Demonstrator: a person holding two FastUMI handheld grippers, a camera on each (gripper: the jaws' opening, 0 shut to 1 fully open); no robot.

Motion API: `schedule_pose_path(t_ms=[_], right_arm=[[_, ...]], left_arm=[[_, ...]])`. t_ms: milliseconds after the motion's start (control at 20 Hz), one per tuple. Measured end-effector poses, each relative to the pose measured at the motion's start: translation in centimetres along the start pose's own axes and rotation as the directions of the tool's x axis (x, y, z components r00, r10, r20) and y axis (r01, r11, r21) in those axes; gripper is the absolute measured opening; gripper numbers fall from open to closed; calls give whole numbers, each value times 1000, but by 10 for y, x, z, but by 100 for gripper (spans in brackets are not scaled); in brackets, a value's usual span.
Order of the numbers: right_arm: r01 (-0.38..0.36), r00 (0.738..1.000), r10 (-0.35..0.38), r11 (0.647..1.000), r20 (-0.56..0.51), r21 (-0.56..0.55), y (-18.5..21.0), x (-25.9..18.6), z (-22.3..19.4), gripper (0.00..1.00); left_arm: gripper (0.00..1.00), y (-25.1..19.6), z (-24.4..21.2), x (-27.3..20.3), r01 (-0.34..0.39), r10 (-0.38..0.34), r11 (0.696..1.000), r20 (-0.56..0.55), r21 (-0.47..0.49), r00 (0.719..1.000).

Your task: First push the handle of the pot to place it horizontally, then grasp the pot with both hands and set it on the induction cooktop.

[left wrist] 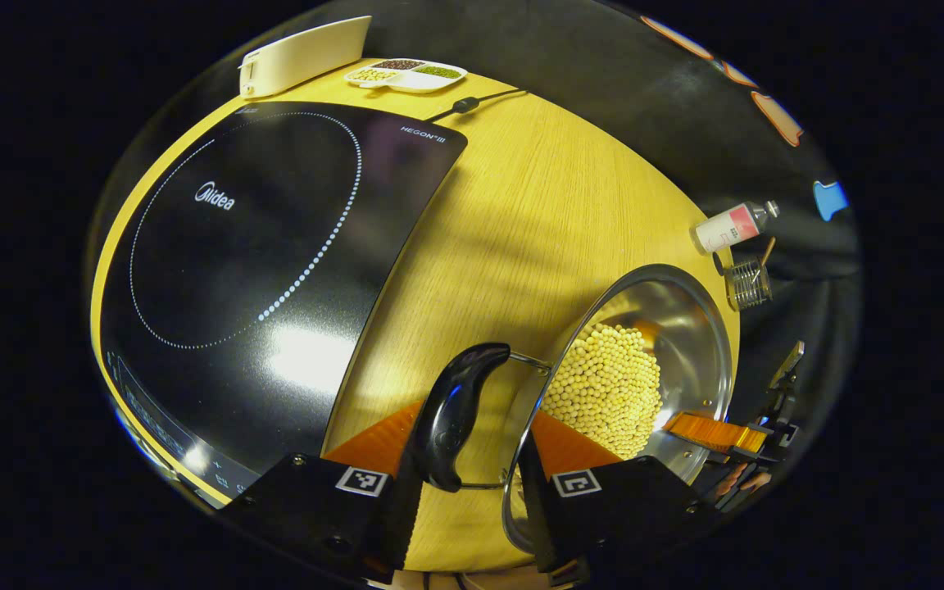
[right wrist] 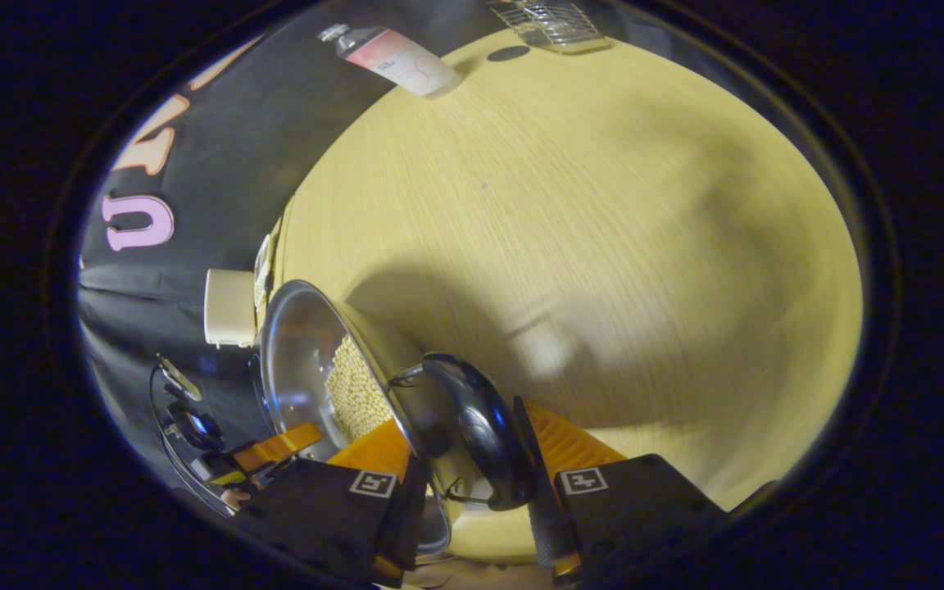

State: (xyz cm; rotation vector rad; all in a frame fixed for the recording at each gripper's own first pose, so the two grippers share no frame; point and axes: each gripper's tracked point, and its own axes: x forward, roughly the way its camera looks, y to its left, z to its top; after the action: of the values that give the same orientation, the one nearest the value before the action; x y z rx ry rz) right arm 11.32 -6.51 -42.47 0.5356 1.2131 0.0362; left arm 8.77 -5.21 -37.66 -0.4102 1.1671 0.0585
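Observation:
The steel pot (left wrist: pixel 685 328), holding pale yellow beans (left wrist: pixel 611 385), stands on the wooden table (left wrist: pixel 521 205) just right of the black induction cooktop (left wrist: pixel 259 246). My left gripper (left wrist: pixel 472 418) straddles one black side handle (left wrist: pixel 451 414), with one finger outside the handle and the other inside the rim, shut on it. My right gripper (right wrist: pixel 460 418) holds the opposite handle (right wrist: pixel 480 430) of the pot (right wrist: pixel 300 360) the same way. The right gripper (left wrist: pixel 722 434) also shows at the pot's far rim, and the left gripper (right wrist: pixel 275 447) shows beyond the beans (right wrist: pixel 353 389).
A white box (left wrist: pixel 304 53), a divided dish of grains (left wrist: pixel 406 74) and a black cable (left wrist: pixel 472 102) lie behind the cooktop. A bottle (left wrist: pixel 730 225) and a wire basket (left wrist: pixel 746 283) stand near the table's edge. Bare wood (right wrist: pixel 603 246) stretches beyond the pot.

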Motion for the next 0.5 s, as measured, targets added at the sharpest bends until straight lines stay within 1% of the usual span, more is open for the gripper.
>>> schedule_pose_path(t_ms=[50, 100, 150, 200, 250, 300, 350, 400, 450, 500], right_arm=[[2, 1000, -2, 1000, 23, -20, -1, -1, 2, 51], [6, 999, -5, 1000, 34, -30, -1, -2, 2, 51], [6, 999, -5, 999, 41, -36, -1, -2, 3, 46], [6, 999, -4, 999, 53, -42, -1, -3, 4, 59], [5, 998, -1, 998, 69, -55, 0, -5, 6, 46], [5, 996, 1, 998, 88, -70, 0, -7, 9, 53], [4, 995, 4, 997, 102, -80, 0, -10, 10, 53], [-2, 993, 11, 997, 117, -80, 1, -14, 11, 53], [-11, 991, 21, 997, 132, -73, 2, -17, 12, 53], [-17, 989, 27, 997, 148, -70, 2, -21, 16, 53]], left_arm=[[57, 0, 0, 0, 3, -3, 1000, 12, 0, 1000], [57, 0, -1, 0, 7, -7, 1000, 22, 6, 1000], [58, -1, -1, -2, 8, -8, 1000, 31, 15, 999], [55, -3, 0, -3, 12, -13, 1000, 49, 28, 999], [54, -5, 2, -5, 17, -20, 999, 68, 45, 997], [56, -8, 3, -8, 21, -27, 998, 92, 65, 995], [56, -11, 5, -12, 26, -34, 997, 110, 78, 993], [53, -13, 8, -14, 33, -44, 996, 132, 84, 990], [53, -16, 9, -16, 46, -57, 996, 145, 81, 988], [55, -19, 10, -18, 65, -75, 995, 160, 69, 984]])
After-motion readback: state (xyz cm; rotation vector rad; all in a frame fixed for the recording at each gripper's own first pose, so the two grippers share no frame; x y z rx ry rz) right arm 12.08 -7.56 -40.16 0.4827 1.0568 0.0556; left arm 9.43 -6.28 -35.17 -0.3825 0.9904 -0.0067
